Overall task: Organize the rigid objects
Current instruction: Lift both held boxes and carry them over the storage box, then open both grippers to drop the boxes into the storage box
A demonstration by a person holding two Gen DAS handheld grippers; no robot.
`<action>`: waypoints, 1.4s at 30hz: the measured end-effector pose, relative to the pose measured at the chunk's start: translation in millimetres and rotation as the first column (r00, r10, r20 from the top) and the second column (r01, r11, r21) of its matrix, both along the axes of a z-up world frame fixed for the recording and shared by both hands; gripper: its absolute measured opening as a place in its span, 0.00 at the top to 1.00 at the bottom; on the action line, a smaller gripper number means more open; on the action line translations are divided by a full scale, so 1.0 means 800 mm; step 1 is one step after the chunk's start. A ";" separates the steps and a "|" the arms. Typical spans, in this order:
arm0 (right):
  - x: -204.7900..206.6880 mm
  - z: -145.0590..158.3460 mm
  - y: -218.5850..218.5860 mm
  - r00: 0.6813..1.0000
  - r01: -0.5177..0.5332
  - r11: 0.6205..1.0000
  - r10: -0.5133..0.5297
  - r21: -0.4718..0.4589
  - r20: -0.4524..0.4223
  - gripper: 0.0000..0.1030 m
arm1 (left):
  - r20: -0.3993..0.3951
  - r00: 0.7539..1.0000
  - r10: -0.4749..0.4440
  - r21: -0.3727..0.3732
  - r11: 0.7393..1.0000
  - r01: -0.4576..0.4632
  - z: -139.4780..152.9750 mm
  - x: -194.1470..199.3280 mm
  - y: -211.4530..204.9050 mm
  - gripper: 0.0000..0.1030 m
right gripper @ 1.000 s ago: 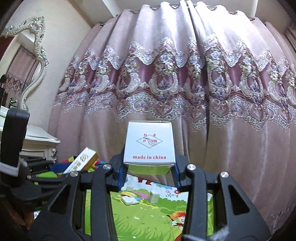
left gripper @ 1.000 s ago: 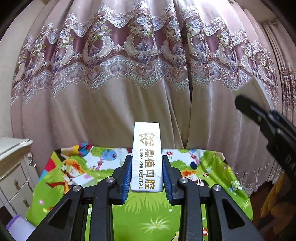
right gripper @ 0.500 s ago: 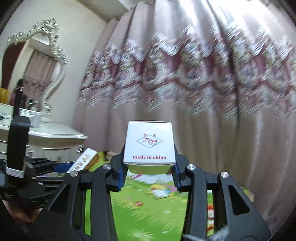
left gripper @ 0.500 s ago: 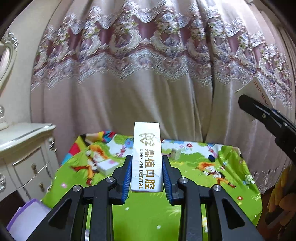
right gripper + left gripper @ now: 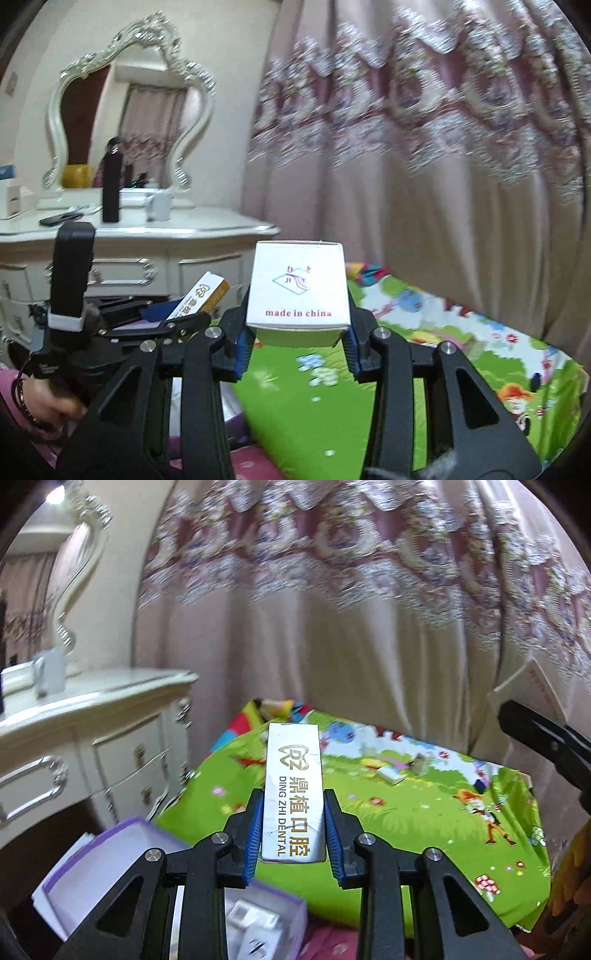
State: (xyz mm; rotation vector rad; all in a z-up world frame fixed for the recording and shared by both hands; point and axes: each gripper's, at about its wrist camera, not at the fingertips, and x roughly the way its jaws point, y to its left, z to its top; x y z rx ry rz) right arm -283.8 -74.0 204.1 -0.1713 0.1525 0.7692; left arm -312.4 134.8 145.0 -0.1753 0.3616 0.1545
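Left wrist view: a big pink curtain [image 5: 332, 627] hangs behind everything. A white dresser [image 5: 85, 738] stands at the left, close to the corner of the table [image 5: 424, 812] with its green cartoon cover. The cover's near edge drops off just past the fingers. Lots of the green top is bare. A purple-edged box [image 5: 122, 864] sits low at the left, below the table edge. The left gripper [image 5: 293, 830] has its fingers clamped on a long silver box [image 5: 293, 786], held up over the table's near left edge. In the right wrist view, the right gripper [image 5: 297, 343] squeezes a white carton [image 5: 298, 288] above the green cover.
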 end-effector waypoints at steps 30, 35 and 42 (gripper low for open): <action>-0.019 -0.142 0.246 0.855 -0.503 0.725 0.340 -0.470 -0.391 0.57 | -0.362 0.916 0.172 -0.265 0.923 -0.278 -0.136 -0.039 0.160 0.69; -0.014 -0.166 0.256 0.847 -0.513 0.701 0.320 -0.495 -0.424 0.57 | -0.390 0.896 0.210 -0.254 0.911 -0.324 -0.145 -0.038 0.174 0.69; -0.015 -0.183 0.257 0.830 -0.535 0.688 0.321 -0.490 -0.456 0.57 | -0.447 0.851 0.277 -0.212 0.891 -0.402 -0.155 -0.041 0.196 0.67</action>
